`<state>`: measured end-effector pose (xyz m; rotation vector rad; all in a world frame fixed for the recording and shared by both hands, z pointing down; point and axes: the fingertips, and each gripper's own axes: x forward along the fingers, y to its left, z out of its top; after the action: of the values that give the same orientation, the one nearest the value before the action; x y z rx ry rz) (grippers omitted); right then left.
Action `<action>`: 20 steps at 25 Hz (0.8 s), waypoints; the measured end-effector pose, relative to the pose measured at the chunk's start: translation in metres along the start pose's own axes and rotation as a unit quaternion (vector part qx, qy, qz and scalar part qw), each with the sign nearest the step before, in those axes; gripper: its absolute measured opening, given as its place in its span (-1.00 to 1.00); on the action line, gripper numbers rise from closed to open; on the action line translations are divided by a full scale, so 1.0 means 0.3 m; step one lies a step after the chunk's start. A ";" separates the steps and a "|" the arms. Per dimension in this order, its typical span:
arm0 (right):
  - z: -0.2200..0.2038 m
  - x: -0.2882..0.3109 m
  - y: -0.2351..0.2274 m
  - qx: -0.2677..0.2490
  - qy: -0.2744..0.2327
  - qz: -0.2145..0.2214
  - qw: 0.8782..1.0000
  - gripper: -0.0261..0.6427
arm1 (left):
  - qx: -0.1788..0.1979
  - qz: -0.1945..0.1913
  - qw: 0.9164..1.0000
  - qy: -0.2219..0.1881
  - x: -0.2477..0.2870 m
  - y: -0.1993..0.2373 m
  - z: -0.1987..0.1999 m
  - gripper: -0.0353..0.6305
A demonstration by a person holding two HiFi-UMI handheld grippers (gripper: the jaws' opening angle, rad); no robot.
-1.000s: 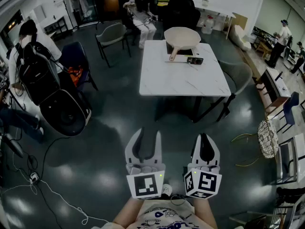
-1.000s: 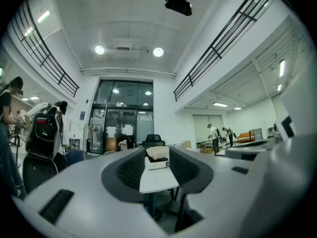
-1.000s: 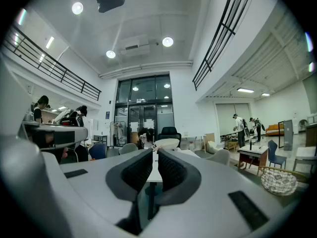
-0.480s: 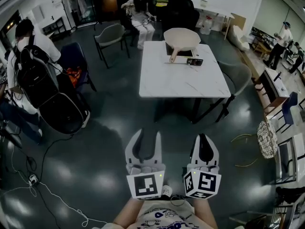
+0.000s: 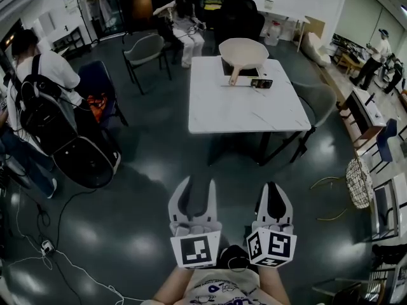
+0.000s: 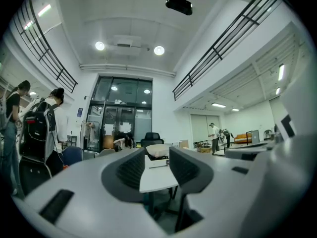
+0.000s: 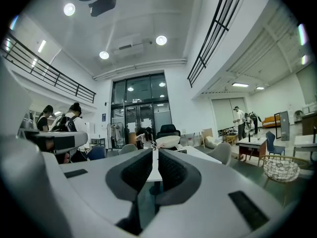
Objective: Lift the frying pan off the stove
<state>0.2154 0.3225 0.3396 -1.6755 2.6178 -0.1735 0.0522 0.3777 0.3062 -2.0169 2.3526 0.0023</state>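
Pan (image 5: 243, 51) sits on stove (image 5: 245, 70) at far end of counter (image 5: 248, 110), well apart from both tongs. Left tongs (image 5: 196, 189) released, nothing btwn; right tongs (image 5: 273, 189) clenched, empty. Pan prob rigid, heavyish, smooth rim, so grab handle (image 5: 233, 75) near bowl.

Office hall — table (image 5: 245, 110), chairs (image 5: 146, 46)

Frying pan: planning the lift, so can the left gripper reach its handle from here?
Probably not yet. The left gripper hangs over floor, well short of the table, and the frying pan sits at its far end. Nothing blocks the approach.
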 end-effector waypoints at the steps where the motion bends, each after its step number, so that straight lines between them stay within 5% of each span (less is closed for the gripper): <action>1: -0.004 0.004 0.006 0.002 0.000 -0.002 1.000 -0.78 | 0.000 -0.002 1.000 0.002 0.004 0.008 -0.004 -0.41; 20: -0.009 0.349 -0.023 -0.006 0.017 0.021 1.000 -0.78 | -0.011 0.014 1.000 0.016 0.307 0.057 -0.052 -0.41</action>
<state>0.1774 0.2250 0.3467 -1.6349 2.6808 -0.1887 0.0209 0.2889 0.3181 -2.0082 2.4105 -0.0050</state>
